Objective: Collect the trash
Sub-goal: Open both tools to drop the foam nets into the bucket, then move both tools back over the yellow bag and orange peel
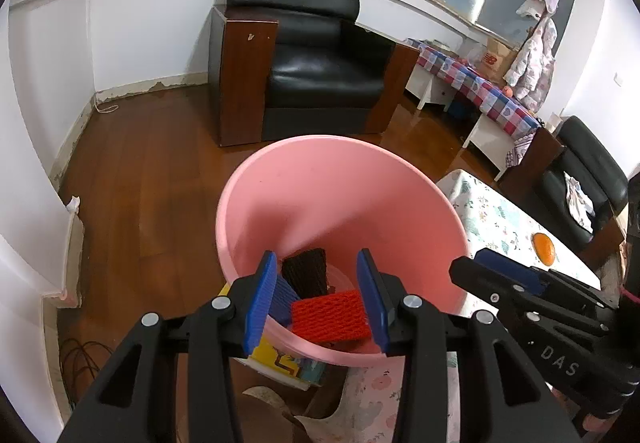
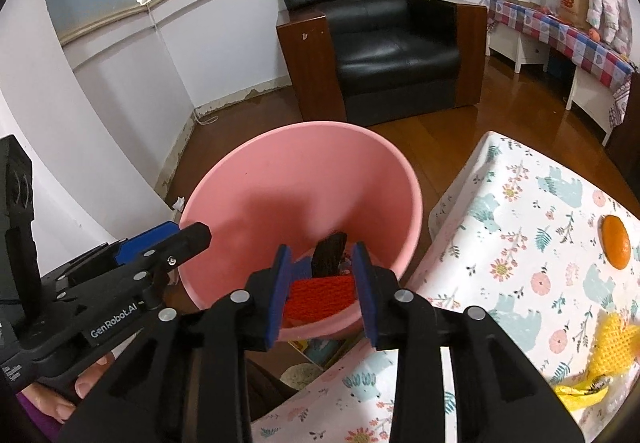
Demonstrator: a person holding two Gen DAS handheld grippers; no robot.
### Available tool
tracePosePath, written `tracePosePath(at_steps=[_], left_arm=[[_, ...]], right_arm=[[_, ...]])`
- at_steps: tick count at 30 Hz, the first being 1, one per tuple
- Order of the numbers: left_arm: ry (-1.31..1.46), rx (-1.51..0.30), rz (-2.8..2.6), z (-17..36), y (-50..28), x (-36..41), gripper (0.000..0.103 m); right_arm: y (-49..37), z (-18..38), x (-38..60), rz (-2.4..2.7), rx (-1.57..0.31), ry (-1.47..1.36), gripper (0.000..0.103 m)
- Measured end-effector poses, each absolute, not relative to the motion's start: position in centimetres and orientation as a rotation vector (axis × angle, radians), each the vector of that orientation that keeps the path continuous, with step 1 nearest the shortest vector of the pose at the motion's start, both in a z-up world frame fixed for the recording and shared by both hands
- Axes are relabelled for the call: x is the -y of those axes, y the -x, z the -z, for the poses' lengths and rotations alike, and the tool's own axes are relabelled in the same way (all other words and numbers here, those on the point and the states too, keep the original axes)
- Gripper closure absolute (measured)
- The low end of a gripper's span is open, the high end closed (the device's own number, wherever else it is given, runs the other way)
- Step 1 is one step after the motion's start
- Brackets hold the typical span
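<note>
A pink bucket (image 1: 320, 142) (image 2: 256, 203) stands beside the table, and both grippers hang over its near rim. At its bottom lie a red foam net (image 1: 332, 317) (image 2: 320, 297), a black piece (image 1: 306, 271) (image 2: 330, 253) and a blue piece (image 1: 282, 299). My left gripper (image 1: 318, 299) (image 2: 188, 239) is open, its blue pads wide apart above the trash and touching nothing. My right gripper (image 2: 322, 293) (image 1: 468, 267) is open too, with a narrower gap; the red net shows between its pads but lies down in the bucket. On the table rest an orange (image 2: 616, 247) (image 1: 543, 246), a yellow foam net (image 2: 612, 343) and a yellow wrapper (image 2: 580, 391).
The table (image 2: 520, 203) (image 1: 492, 219) with a floral cloth sits to the right of the bucket. A black armchair (image 1: 316, 55) (image 2: 392, 39) stands behind on the wooden floor. A checked-cloth bench (image 1: 492, 95) runs along the right wall. A colourful box (image 1: 280, 359) lies under the bucket's near side.
</note>
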State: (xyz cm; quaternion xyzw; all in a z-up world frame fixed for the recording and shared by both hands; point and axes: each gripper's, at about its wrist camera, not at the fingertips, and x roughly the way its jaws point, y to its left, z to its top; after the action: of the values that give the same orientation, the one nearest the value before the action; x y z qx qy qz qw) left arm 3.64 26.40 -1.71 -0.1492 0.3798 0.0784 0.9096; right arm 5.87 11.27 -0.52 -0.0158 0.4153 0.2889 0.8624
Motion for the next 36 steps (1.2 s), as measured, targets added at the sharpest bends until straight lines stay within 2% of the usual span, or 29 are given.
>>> tracePosePath(at_steps=[12,36], left_arm=[[0.250,-0.777,-0.099,0.8,-2.6,-23.4,0.062],[0.037,-0.791,0.214,0.0,-2.3,-9.3,0.058]], right_arm=[[-3.7,0.1,-6.6,-0.558,-0.865,-0.020,0.070],[1.5,0.7,7.1,-0.345,-0.851,-0.080,0.070]])
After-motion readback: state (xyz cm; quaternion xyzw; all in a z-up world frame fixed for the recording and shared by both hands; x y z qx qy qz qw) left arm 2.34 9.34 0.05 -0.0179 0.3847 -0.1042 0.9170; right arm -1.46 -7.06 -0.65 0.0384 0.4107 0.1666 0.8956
